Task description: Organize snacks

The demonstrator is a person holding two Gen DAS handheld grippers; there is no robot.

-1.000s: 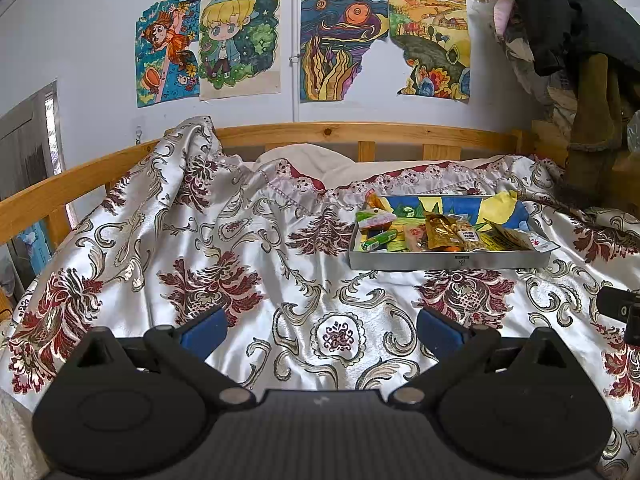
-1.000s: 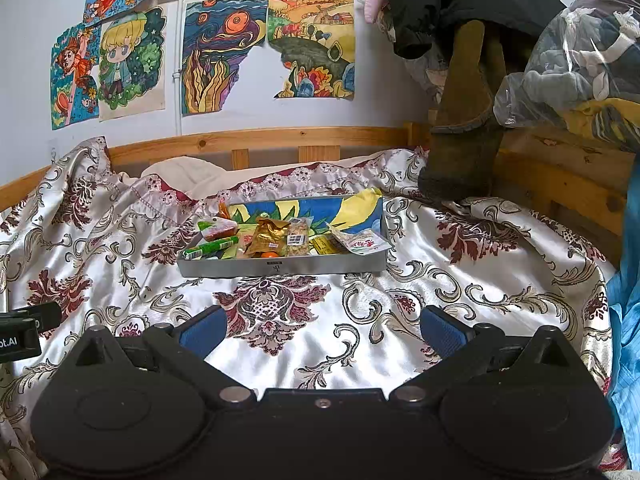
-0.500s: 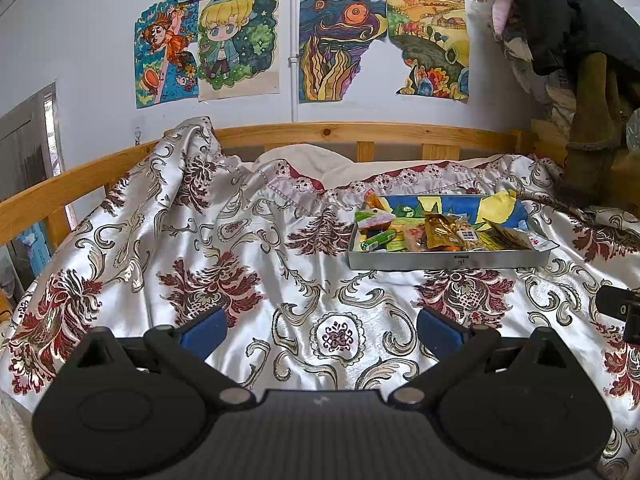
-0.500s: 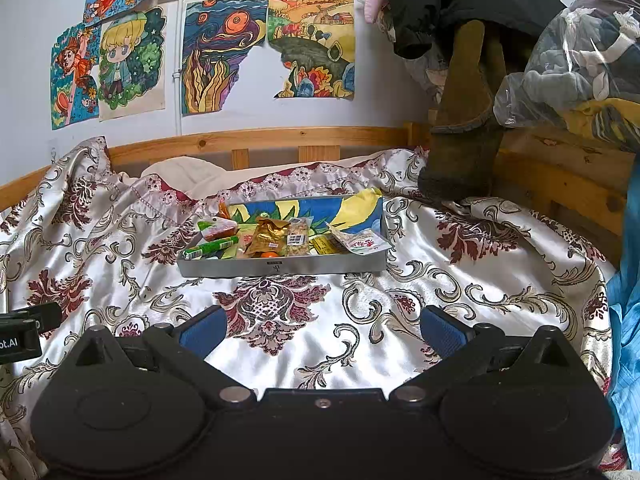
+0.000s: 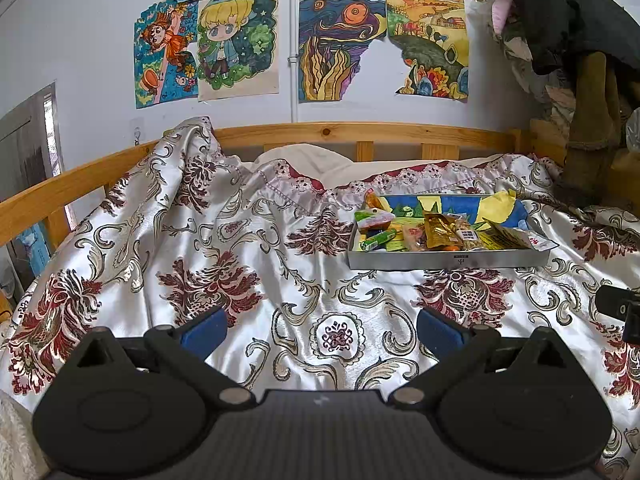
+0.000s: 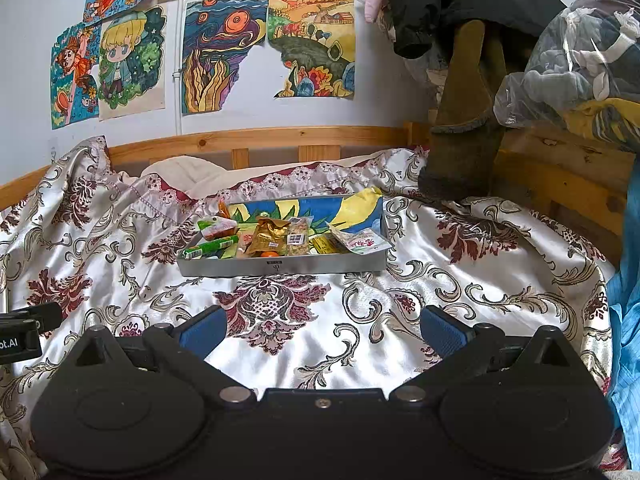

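Observation:
A shallow grey metal tray point(image 5: 448, 259) point(image 6: 280, 267) rests on the patterned bedspread, holding several snack packets: a gold pouch point(image 5: 440, 230) point(image 6: 269, 237), a green tube point(image 5: 378, 239) point(image 6: 208, 249) and a white sachet point(image 6: 360, 242) hanging over its right rim. My left gripper point(image 5: 322, 328) hovers open over bare bedspread, nearer than the tray and to its left. My right gripper point(image 6: 322, 326) is open too, just in front of the tray, with nothing between its blue pads.
A wooden bed rail point(image 5: 360, 132) runs behind the tray, with drawings taped on the wall above. Dark clothes and a brown boot point(image 6: 460, 128) pile at the right. A bagged bundle point(image 6: 580, 60) sits on a wooden ledge. Blue fabric point(image 6: 628, 320) hangs at the far right.

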